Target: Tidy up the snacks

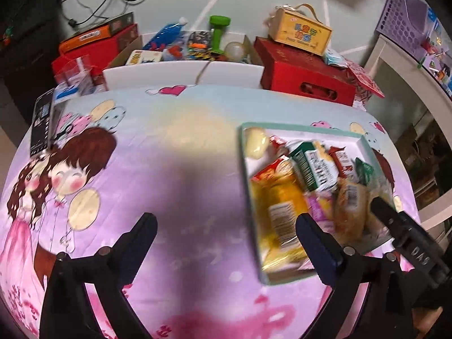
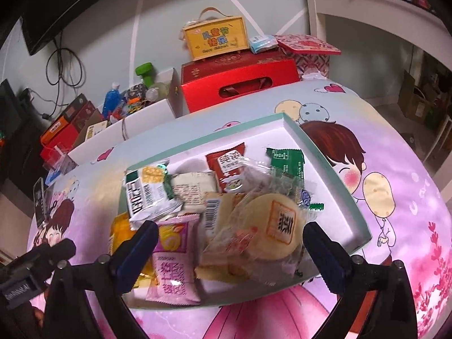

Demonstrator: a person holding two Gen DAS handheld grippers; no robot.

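A: Snacks (image 2: 214, 214)?
B: Piled inside shallow teal-rimmed tray (image 2: 325, 155) on cartoon-print cloth (image 1: 158, 169). Round pale cake (image 2: 271, 226) on top, pink packet (image 2: 175, 265) at near edge.
A: Right tool (image 2: 230, 240)?
B: Spread wide above pile, gripped nothing, fingers (image 2: 141, 243) either side of packets.
A: Left tool (image 1: 226, 231)?
B: Released too, empty, hung over bare cloth beside tray's left rim. Frames blurred.
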